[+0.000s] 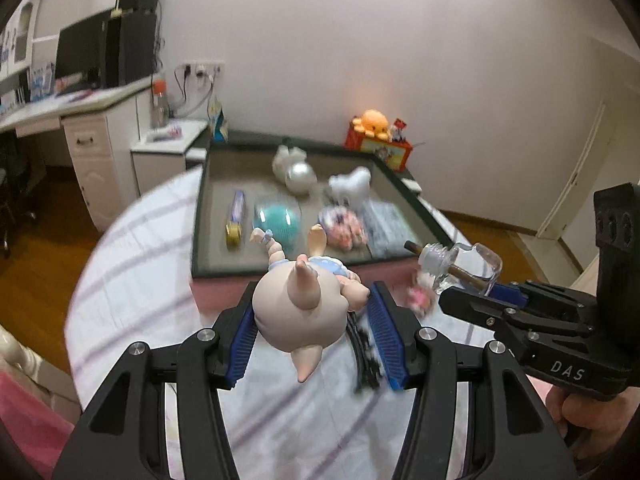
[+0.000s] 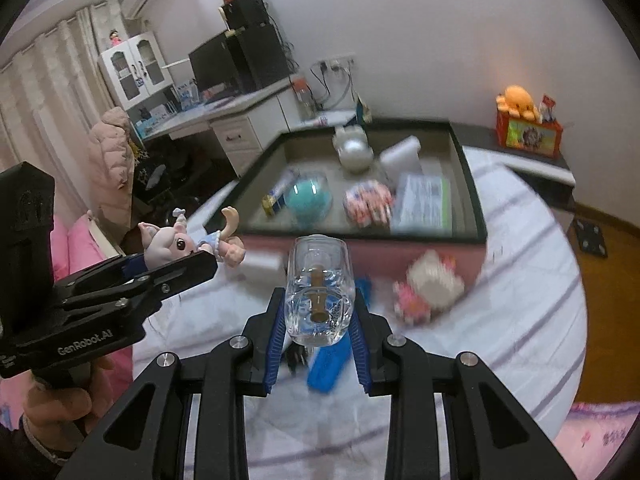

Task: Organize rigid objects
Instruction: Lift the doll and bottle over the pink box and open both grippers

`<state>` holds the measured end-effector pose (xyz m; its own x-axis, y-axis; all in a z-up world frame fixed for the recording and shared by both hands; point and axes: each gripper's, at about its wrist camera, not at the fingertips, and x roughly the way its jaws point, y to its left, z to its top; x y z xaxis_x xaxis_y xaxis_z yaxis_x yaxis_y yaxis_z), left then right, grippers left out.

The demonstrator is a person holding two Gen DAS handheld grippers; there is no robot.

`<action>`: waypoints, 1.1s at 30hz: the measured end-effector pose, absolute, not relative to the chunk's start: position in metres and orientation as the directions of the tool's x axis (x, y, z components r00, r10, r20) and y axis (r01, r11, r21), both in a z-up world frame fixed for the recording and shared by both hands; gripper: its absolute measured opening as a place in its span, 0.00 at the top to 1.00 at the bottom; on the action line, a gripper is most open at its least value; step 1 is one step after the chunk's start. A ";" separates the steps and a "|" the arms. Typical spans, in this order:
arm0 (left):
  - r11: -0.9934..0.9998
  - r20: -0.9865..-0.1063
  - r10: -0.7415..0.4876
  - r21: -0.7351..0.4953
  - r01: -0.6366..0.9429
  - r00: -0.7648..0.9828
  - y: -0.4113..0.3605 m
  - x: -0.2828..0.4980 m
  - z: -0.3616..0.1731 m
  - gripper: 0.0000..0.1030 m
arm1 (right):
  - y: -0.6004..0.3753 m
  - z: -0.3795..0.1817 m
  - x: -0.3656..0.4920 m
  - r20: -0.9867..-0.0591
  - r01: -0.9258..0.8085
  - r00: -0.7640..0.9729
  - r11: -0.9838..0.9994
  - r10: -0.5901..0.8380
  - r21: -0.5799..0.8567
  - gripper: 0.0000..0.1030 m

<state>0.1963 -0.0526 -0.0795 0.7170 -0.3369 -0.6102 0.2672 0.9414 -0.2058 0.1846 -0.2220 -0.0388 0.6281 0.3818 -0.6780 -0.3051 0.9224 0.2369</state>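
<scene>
My left gripper [image 1: 312, 304] is shut on a pale pig doll [image 1: 300, 312], its blue pads pressing on the round head while the legs point away from me. From the right wrist view the same doll [image 2: 172, 242] sits in the left gripper [image 2: 172, 262] at the left edge. A clear glass bottle [image 2: 320, 292] with a small cork piece inside is clamped in my right gripper [image 2: 320, 298], above the striped bedsheet. The left wrist view shows that bottle [image 1: 460, 264] in the right gripper [image 1: 472, 292]. Ahead lies a dark-rimmed tray [image 1: 198, 220] [image 2: 468, 168].
The tray holds a teal ball [image 1: 276, 222], a silver ball [image 1: 300, 176], a tube, a patterned toy and a packet. On the sheet lie a pink-white toy [image 2: 428, 288], a blue object [image 2: 326, 368] and a black chain [image 1: 366, 360]. A desk [image 1: 80, 120] stands left, an orange plush [image 1: 374, 122] behind.
</scene>
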 end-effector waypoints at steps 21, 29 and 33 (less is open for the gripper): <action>0.972 -0.694 -0.228 -0.127 0.196 0.683 -0.068 0.340 -0.083 0.47 | -0.217 -0.055 0.335 -0.753 -0.209 0.592 0.957 0.287 0.201 0.71; 0.990 -0.676 -0.135 -0.060 0.129 0.724 -0.067 0.333 -0.079 0.19 | -0.228 -0.051 0.331 -0.724 -0.124 0.662 0.981 0.193 0.148 0.08; 0.989 -0.649 -0.142 -0.071 0.127 0.747 -0.058 0.323 -0.069 0.06 | -0.237 -0.043 0.323 -0.714 -0.101 0.674 0.981 0.191 0.167 0.00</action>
<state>0.3231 -0.0578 -0.0685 0.7471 -0.1423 -0.6493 0.1266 0.9894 -0.0712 0.3231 -0.2374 -0.0433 0.6741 0.1909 -0.7136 -0.1015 0.9808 0.1665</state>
